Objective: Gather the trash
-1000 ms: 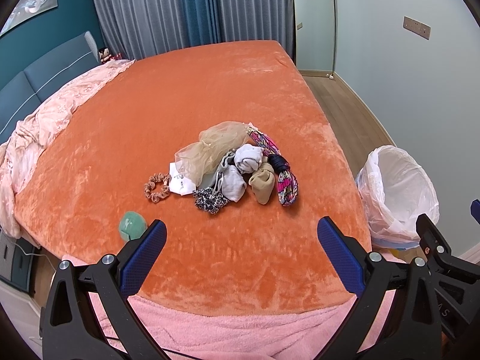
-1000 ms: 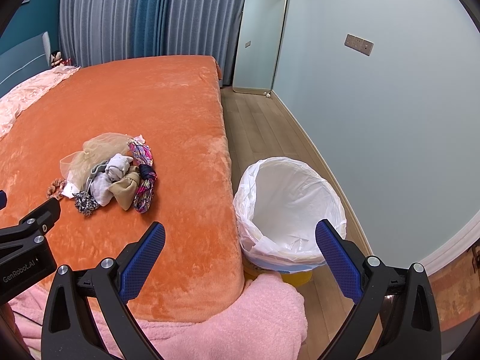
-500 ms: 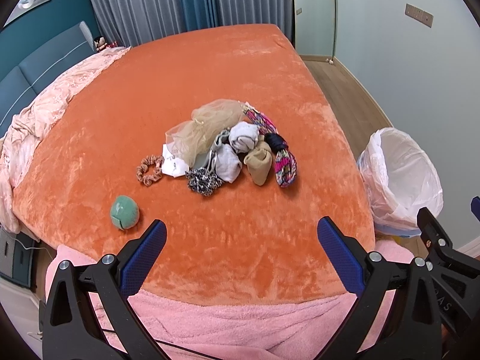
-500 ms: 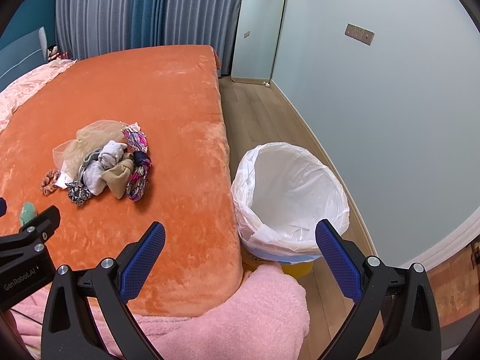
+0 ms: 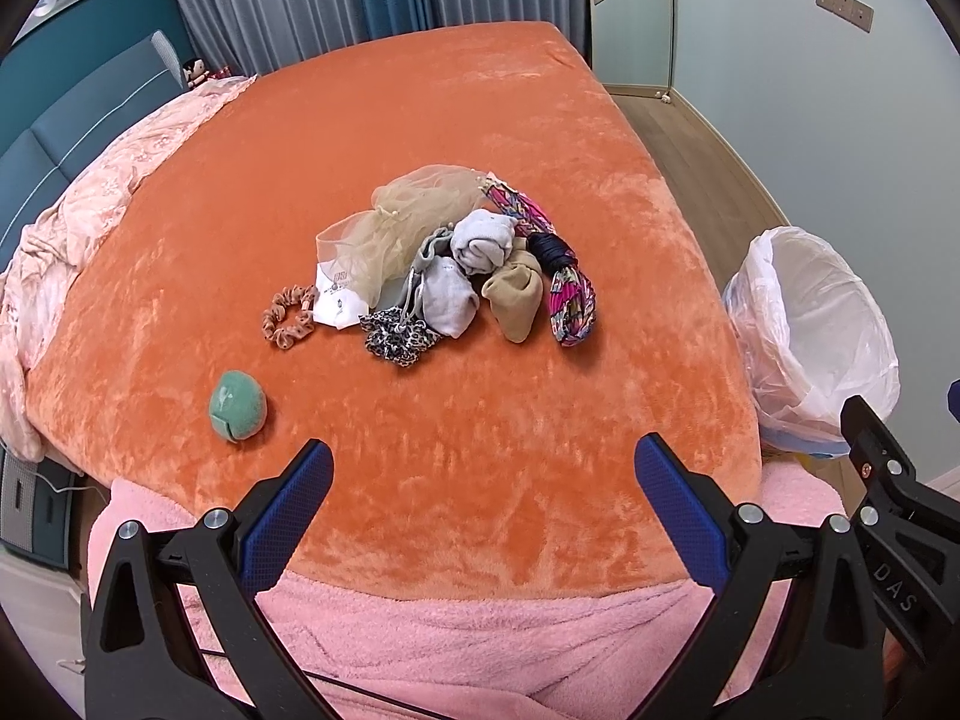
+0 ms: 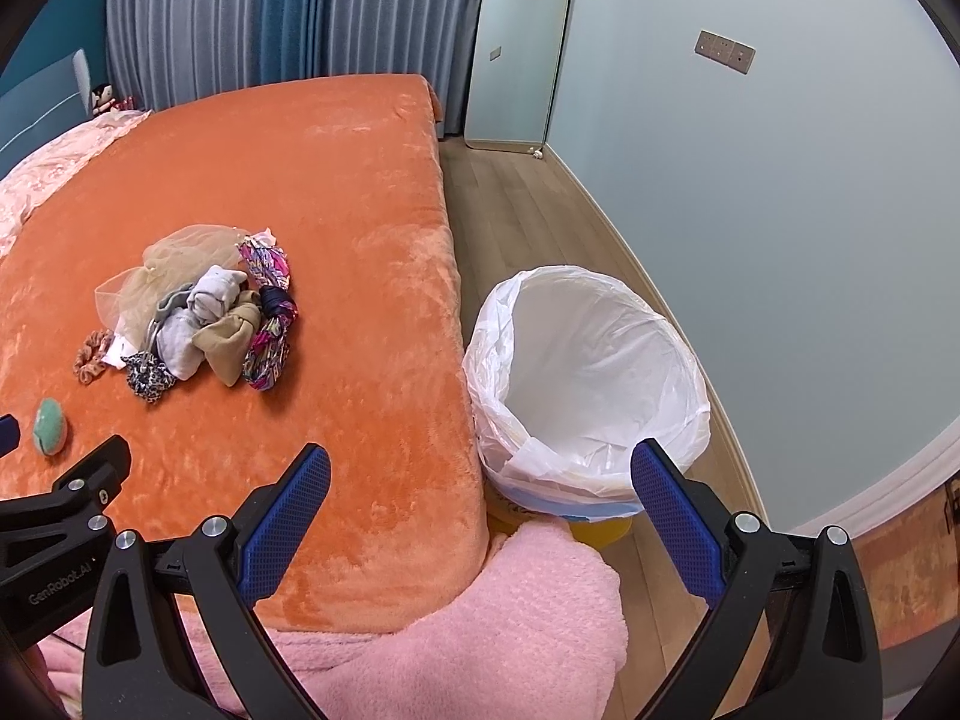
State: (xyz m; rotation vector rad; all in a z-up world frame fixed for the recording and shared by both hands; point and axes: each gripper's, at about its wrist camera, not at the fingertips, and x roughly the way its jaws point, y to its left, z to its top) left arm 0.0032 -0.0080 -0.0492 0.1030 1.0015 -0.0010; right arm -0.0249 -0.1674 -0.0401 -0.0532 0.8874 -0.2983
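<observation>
A pile of small items (image 5: 456, 276) lies mid-bed on the orange blanket (image 5: 420, 120): beige mesh, grey and tan socks, a pink patterned band, a leopard scrunchie, a pink scrunchie (image 5: 289, 317) and a white tag. A green ball (image 5: 237, 406) lies apart at the near left. A bin lined with a white bag (image 6: 591, 372) stands on the floor beside the bed; it also shows in the left wrist view (image 5: 816, 330). My left gripper (image 5: 483, 468) is open and empty, short of the pile. My right gripper (image 6: 480, 468) is open and empty, near the bin.
A pink fleece blanket (image 5: 480, 630) hangs over the bed's near edge. A pink quilt (image 5: 90, 198) lies along the left side. A mirror (image 6: 516, 48) leans on the far wall. Wooden floor (image 6: 528, 204) runs between bed and wall.
Both grippers have pulled back and risen a little; the pile sits further away in view and the green ball has come fully into sight. Both stay open.
</observation>
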